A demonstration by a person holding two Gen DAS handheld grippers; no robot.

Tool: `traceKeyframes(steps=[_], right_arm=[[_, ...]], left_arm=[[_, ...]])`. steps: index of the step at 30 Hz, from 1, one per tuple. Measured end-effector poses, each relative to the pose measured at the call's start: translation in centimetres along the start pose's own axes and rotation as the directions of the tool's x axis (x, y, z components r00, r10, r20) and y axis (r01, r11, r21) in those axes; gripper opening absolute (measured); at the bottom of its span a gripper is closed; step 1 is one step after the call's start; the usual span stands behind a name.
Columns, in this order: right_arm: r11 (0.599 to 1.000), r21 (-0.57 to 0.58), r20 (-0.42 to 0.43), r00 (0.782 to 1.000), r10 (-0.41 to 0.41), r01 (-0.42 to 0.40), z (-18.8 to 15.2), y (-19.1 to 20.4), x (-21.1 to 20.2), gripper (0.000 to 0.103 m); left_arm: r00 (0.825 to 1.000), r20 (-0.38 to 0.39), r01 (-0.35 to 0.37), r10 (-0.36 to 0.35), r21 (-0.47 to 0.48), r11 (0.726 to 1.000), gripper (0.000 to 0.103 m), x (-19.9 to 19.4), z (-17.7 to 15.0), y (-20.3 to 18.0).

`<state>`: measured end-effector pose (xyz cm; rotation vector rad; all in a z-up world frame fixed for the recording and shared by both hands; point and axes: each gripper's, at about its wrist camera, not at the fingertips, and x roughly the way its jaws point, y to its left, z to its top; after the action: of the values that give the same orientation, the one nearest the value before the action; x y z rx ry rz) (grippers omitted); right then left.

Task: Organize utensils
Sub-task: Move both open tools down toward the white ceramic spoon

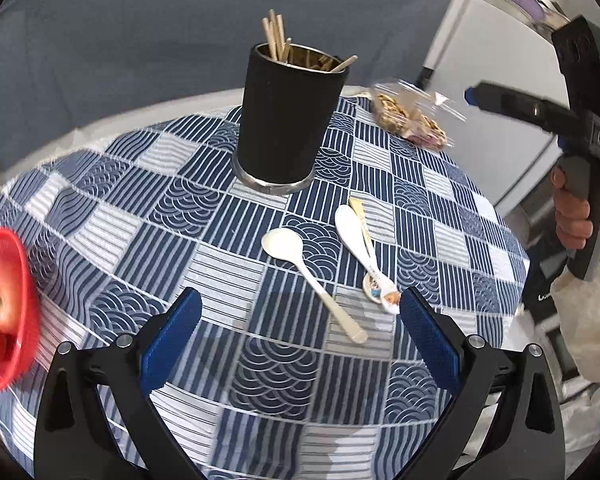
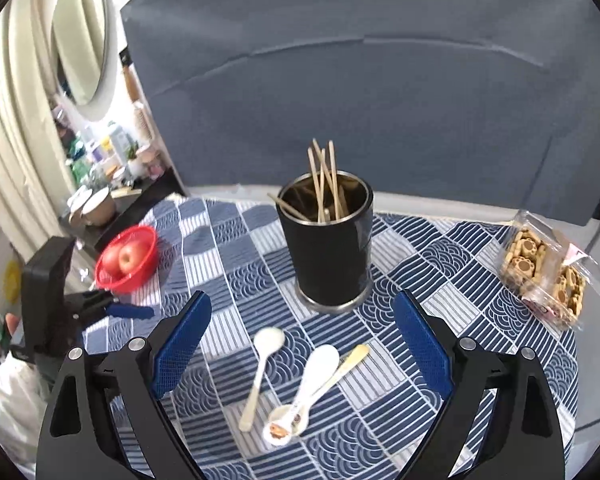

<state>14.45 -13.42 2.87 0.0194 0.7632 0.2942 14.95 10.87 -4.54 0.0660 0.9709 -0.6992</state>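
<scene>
Spoons (image 2: 296, 384) lie between the open right hand-held gripper's (image 2: 302, 344) fingers.

From my right wrist view, the cloth (image 2: 440, 304) at centre right lies bare. The tall black cup (image 2: 326, 244) blocks the middle, chopsticks (image 2: 324, 178) sticking out above it. Spoons (image 2: 296, 384) clutter the lower centre. The red bowl (image 2: 130, 258) stands well left, the cookie pack (image 2: 544, 268) far right; open lanes run between each and the cup.
</scene>
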Motion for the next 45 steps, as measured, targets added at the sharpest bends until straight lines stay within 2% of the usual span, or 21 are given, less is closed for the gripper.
traceKeyframes(steps=[2, 3, 5, 10, 15, 24, 29, 34, 39, 41, 45], right_arm=[[0.999, -0.033, -0.022, 1.000, 0.014, -0.015, 0.0, -0.6, 0.4, 0.087], [0.998, -0.054, -0.040, 0.999, 0.030, -0.032, -0.1, -1.0, 0.6, 0.087], [0.995, -0.090, -0.066, 0.997, 0.044, -0.050, -0.1, -1.5, 0.9, 0.081], [0.982, -0.156, -0.126, 0.988, 0.090, -0.110, -0.4, -3.4, 1.8, 0.079], [0.962, -0.225, -0.161, 0.979, 0.121, -0.156, -0.8, -4.5, 2.6, 0.077], [0.932, -0.284, -0.226, 0.960, 0.164, -0.226, -2.4, -5.0, 4.6, 0.063], [0.912, -0.315, -0.289, 0.942, 0.173, -0.264, -3.2, -4.5, 7.0, 0.058], [0.902, -0.323, -0.333, 0.927, 0.174, -0.286, -3.6, -4.2, 9.8, 0.055], [0.886, -0.345, -0.366, 0.913, 0.178, -0.311, -4.1, -3.7, 12.5, 0.053], [0.884, -0.337, -0.390, 0.903, 0.183, -0.325, -4.3, -3.6, 13.8, 0.049], [0.875, -0.326, -0.440, 0.876, 0.195, -0.359, -4.7, -3.6, 16.2, 0.048]], left_arm=[[1.000, -0.003, -0.014, 0.014, -0.028, 0.999, 0.097, 0.4, -0.1, -0.6], [0.999, 0.002, -0.046, 0.047, -0.039, 0.998, 0.097, 0.6, -0.2, -1.1], [0.997, 0.007, -0.080, 0.081, -0.074, 0.994, 0.097, 1.1, -0.3, -1.9], [0.994, 0.006, -0.103, 0.106, -0.156, 0.982, 0.097, 2.3, -1.1, -3.9], [0.992, 0.037, -0.112, 0.123, -0.224, 0.968, 0.097, 3.1, -2.2, -6.3], [0.987, 0.024, -0.144, 0.157, -0.287, 0.947, 0.097, 5.2, -3.9, -8.7], [0.988, -0.023, -0.150, 0.150, -0.299, 0.942, 0.097, 6.6, -4.4, -9.1], [0.987, -0.066, -0.160, 0.148, -0.270, 0.950, 0.097, 7.9, -4.3, -9.4], [0.989, -0.074, -0.146, 0.132, -0.256, 0.955, 0.097, 8.6, -3.7, -8.7], [0.989, -0.076, -0.144, 0.128, -0.262, 0.954, 0.097, 9.0, -3.5, -8.2], [0.988, -0.097, -0.141, 0.119, -0.266, 0.954, 0.097, 9.9, -3.1, -7.5]])
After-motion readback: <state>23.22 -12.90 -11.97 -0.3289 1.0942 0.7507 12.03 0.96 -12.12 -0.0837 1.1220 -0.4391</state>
